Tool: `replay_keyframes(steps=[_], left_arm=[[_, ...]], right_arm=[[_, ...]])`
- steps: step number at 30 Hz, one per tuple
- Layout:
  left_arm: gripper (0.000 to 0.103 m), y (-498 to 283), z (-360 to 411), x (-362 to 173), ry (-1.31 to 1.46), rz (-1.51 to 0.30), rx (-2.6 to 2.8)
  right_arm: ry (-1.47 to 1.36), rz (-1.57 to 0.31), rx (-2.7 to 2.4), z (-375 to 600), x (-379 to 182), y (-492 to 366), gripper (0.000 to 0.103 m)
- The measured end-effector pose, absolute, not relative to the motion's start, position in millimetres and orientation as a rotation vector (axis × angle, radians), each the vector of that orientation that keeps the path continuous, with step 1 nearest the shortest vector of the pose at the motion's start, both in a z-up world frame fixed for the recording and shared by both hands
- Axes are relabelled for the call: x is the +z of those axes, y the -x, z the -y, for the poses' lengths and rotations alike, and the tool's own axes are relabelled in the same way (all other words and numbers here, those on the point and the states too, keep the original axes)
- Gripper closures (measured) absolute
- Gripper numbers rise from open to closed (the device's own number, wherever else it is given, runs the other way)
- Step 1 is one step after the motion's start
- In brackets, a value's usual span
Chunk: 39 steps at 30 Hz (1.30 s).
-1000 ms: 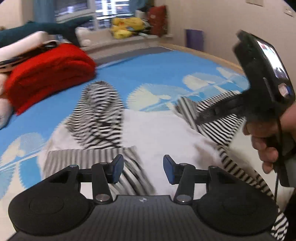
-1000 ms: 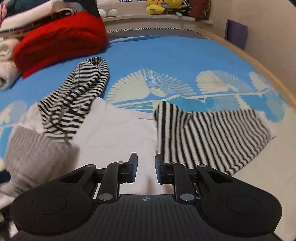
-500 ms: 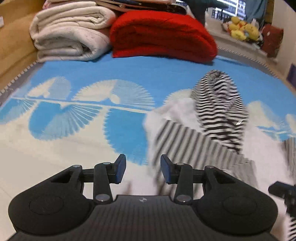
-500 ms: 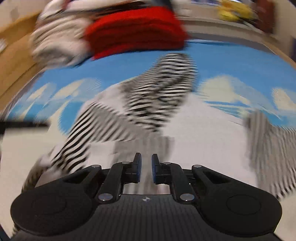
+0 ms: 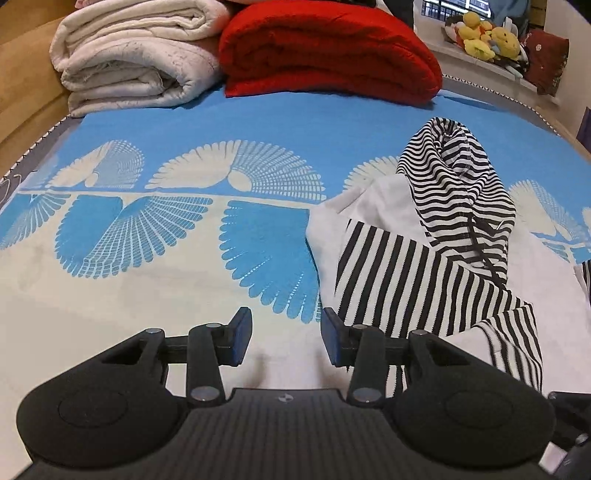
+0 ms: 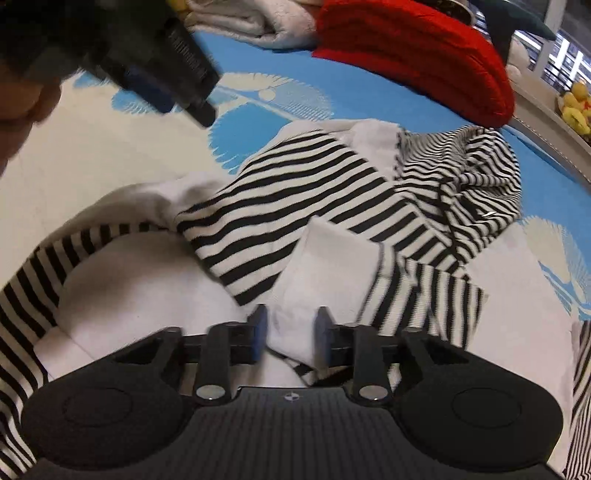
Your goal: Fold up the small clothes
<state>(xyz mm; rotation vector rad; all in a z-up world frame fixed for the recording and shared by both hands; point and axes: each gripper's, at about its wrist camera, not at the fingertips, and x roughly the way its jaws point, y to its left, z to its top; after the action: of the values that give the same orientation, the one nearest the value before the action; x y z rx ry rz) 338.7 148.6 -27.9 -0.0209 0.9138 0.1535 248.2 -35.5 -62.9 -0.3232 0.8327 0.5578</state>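
The right gripper (image 6: 287, 334) has its jaws opening over a white fold of the striped hoodie (image 6: 325, 206) on the blue-patterned bed (image 6: 369, 92); the left gripper (image 6: 162, 66) hovers upper left.

One striped hooded garment (image 5: 436, 266) lies on the bed (image 5: 184, 288), black-and-white stripes with plain white panels, and it has one hood (image 5: 458, 184) and one dark drawstring (image 5: 480, 247) that I can make out. One red folded blanket (image 5: 328, 51) sits at the far end, and beside it a pile of white bedding (image 5: 133, 55); how many pieces are in it I cannot tell. Two grippers: the left gripper (image 5: 283, 341) and the right gripper (image 6: 289, 334). Yellow plush toys (image 5: 484, 35) crowd the window ledge, at least two, the count unclear.
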Motion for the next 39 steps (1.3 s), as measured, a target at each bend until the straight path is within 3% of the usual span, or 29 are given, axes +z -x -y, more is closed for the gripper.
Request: replay_keyframes(steps=[2, 9, 14, 23, 24, 26, 28, 30, 32, 33, 35, 39], left_arm=[[0.057, -339.6, -149.5, -27.9, 0.034, -0.917, 0.153], [0.057, -342.8, -143.3, -24.6, 0.073, -0.917, 0.160], [0.057, -346.1, -142.2, -25.9, 0.081, -0.925, 0.156], [0.057, -365.5, -154.4, -49.5, 0.222, -1.001, 0.136], [0.057, -366.9, -154.0, -49.9, 0.234, -0.998, 0.128], [0.057, -369.8, -151.9, -50.1, 0.254, -0.985, 0.104], [0.057, -374.8, -148.9, -51.8, 0.266, -0.974, 0.078], [0.057, -381.6, -144.7, -55.1, 0.266, -0.966, 0.057], [0.057, -388.8, -141.6, -59.1, 0.256, -0.960, 0.046], [0.057, -392.6, -140.2, -60.8, 0.248, -0.953, 0.041], [0.057, -399.6, -139.0, -64.3, 0.224, -0.941, 0.045], [0.057, -412.7, -140.6, -73.3, 0.221, -0.938, 0.044]], right_arm=[[0.294, -0.824, 0.581, 43.9, -56.4, -247.6, 0.101], [0.180, -0.735, 0.456, 90.3, -25.6, -250.0, 0.102], [-0.159, -0.633, -0.089, 186.0, -0.7, -261.9, 0.102], [-0.448, -0.900, -0.216, 267.0, -44.9, -256.8, 0.099], [-0.487, -0.914, -0.195, 267.8, -48.9, -256.7, 0.095], [-0.547, -0.932, -0.169, 268.8, -55.1, -259.5, 0.069], [-0.591, -0.963, -0.176, 271.3, -59.8, -263.5, 0.054], [-0.607, -0.992, -0.191, 271.4, -68.3, -266.4, 0.054], [-0.607, -1.027, -0.192, 270.0, -75.2, -270.1, 0.058], [-0.590, -1.038, -0.196, 267.9, -76.9, -271.4, 0.064], [-0.528, -1.042, -0.206, 261.0, -76.2, -273.3, 0.095], [-0.454, -0.965, -0.195, 251.1, -62.4, -272.8, 0.097]])
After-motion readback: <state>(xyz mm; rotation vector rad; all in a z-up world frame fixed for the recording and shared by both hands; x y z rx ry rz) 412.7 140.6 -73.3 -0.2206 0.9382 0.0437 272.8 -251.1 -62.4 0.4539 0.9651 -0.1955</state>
